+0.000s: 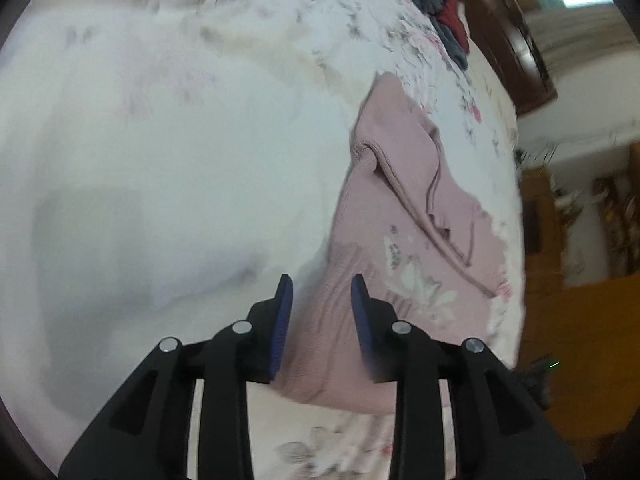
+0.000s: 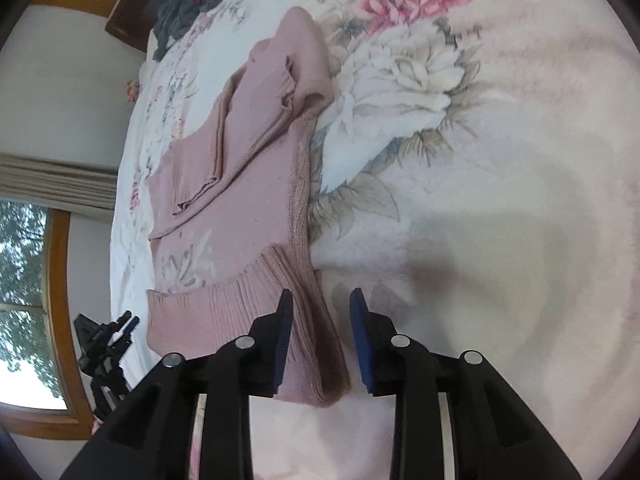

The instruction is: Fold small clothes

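Pink sweater (image 2: 248,200) spread flat on the bed (image 2: 500,160), close to one side edge, sleeves already crossed over the chest so the body makes a tidy rectangle, probably prepped for a bottom-up fold. Ribbed hem (image 2: 224,312) nearest both cameras, collar end pointing up toward the headboard (image 1: 508,40). Right gripper (image 2: 321,336) parked low at the hem corner that sits farther in from the bed edge, jaws spread about a hem's thickness apart, the corner lying between them but not pinched yet as far as can be told. Left gripper (image 1: 321,320) doing the same at the other end of the hem, toward the bed edge, jaws parted, ribbed fabric sitting in the gap, nothing actually clamped. Makes sense: one tong per corner keeps the hem straight when lifted, so the fold lands square instead of skewed. Also visible in the right view: left gripper hanging just off the bed edge beside the hem. Pile of grey and red clothes (image 2: 192,4) bunched up near the headboard corner, well apart from the sweater, likely waiting their turn or already done, hard to say. Looks about midway through this garment: sleeves in, body fold still to come. Next bit needs both tongs closing on the ribbing and carrying it up toward the collar. Risk: knit is floppy, a sleeve could slide out during the lift.
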A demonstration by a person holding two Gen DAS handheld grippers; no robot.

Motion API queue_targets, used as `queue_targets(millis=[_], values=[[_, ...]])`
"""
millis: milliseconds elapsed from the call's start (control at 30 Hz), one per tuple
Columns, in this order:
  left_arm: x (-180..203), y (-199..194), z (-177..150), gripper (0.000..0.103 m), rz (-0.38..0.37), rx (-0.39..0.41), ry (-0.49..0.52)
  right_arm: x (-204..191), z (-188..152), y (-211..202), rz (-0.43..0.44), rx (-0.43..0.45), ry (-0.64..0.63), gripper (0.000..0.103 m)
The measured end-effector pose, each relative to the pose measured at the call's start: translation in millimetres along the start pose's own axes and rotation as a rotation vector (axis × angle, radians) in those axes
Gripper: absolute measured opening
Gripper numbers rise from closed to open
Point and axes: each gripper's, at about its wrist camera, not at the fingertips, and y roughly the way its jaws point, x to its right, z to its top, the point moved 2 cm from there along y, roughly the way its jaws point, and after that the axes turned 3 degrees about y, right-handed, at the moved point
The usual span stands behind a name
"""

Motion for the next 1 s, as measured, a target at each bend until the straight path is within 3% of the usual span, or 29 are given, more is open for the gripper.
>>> queue_targets(millis=[133,200,367,467,567,733,767,900,1000], values=[[22,7,-3,0.044,0.056,-0.027,0.156,-14,-1,-8,-0.002,0.025,-0.065,0.032],[35,18,-7,0.048,0.088,-0.049,0.241,-26,-2,-9,-0.035,0.035,-0.125,0.039],[52,48,-11,0.051,0.167,-0.093,0.374,-52,-7,0,-0.128,0.027,-0.306,0.047],[58,62,-11,0.051,0.209,-0.098,0.422,-62,-11,12,-0.188,0.016,-0.391,0.048],[62,69,-11,0.048,0.245,-0.083,0.467,-68,-12,23,-0.194,0.015,-0.436,0.048],[63,74,-13,0.031,0.269,-0.074,0.487,-77,-9,52,-0.261,-0.022,-0.486,0.048],[63,72,-14,0.027,0.268,-0.065,0.491,-77,-8,56,-0.271,-0.031,-0.487,0.047],[70,61,-19,0.012,0.277,-0.027,0.521,-81,-10,63,-0.31,-0.025,-0.524,0.021],[77,50,-23,0.01,0.237,-0.007,0.523,-88,-16,56,-0.313,-0.006,-0.57,0.012]])
